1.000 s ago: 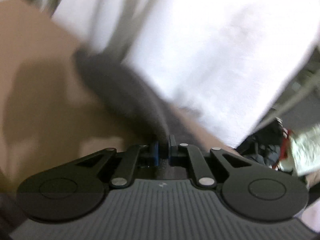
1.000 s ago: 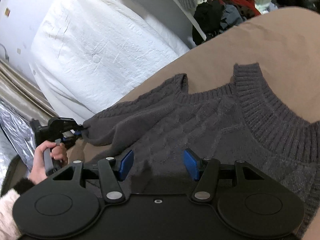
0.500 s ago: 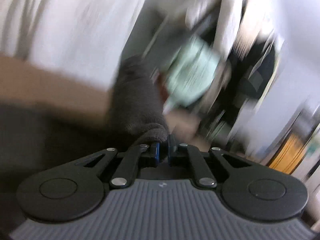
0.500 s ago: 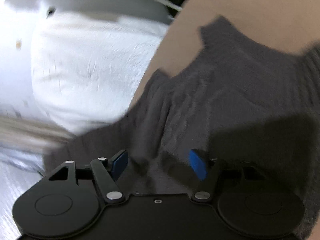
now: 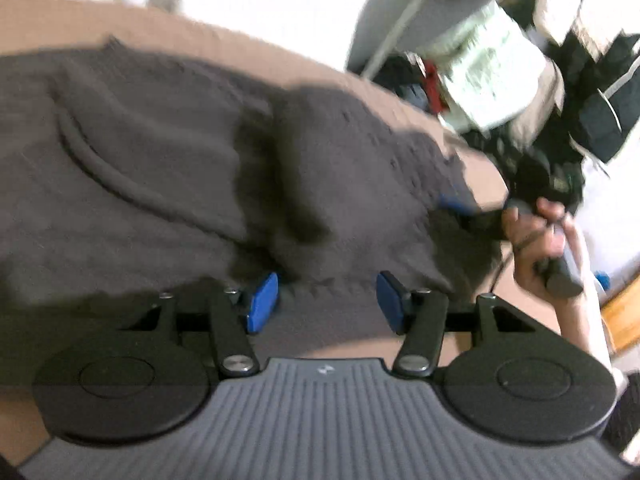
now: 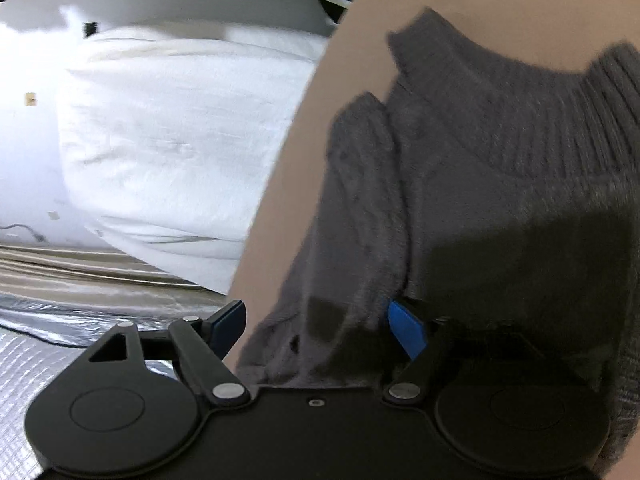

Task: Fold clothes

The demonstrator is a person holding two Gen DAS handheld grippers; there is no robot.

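— Where now, and in what state?

— Spread across the tan bed cover (image 5: 240, 44), dark grey cable-knit sweater (image 5: 160, 160), rumpled rather than flat. Seems to have a sleeve (image 6: 360, 184) laid lengthwise along one edge, beside the ribbed band (image 6: 560, 120).

— And the tools?

— Left gripper (image 5: 324, 300) low over the near edge of the knit, blue pads wide apart, clamping nothing. Right gripper (image 6: 316, 324) likewise spread, knit lying between the pads but not pinched.

— Handling?

— Probably soft, thick and fairly heavy for a garment; likely to sag and stretch if lifted by a single layer. Grippy, not slippery, nothing fragile. Best pinched at a firm part: ribbed band, a seam or a doubled edge, with both layers caught.

— Anything unclear?

— Plenty. Motion blur across the left wrist view; only a blurred hand (image 5: 536, 236) on a handle at its right side. Sweater cut off by both frames, so no telling how many folds are already in. Second sleeve not to be found. Beyond the bed, just white bedding (image 6: 180, 140) and a smeared heap of clothes (image 5: 500, 68).
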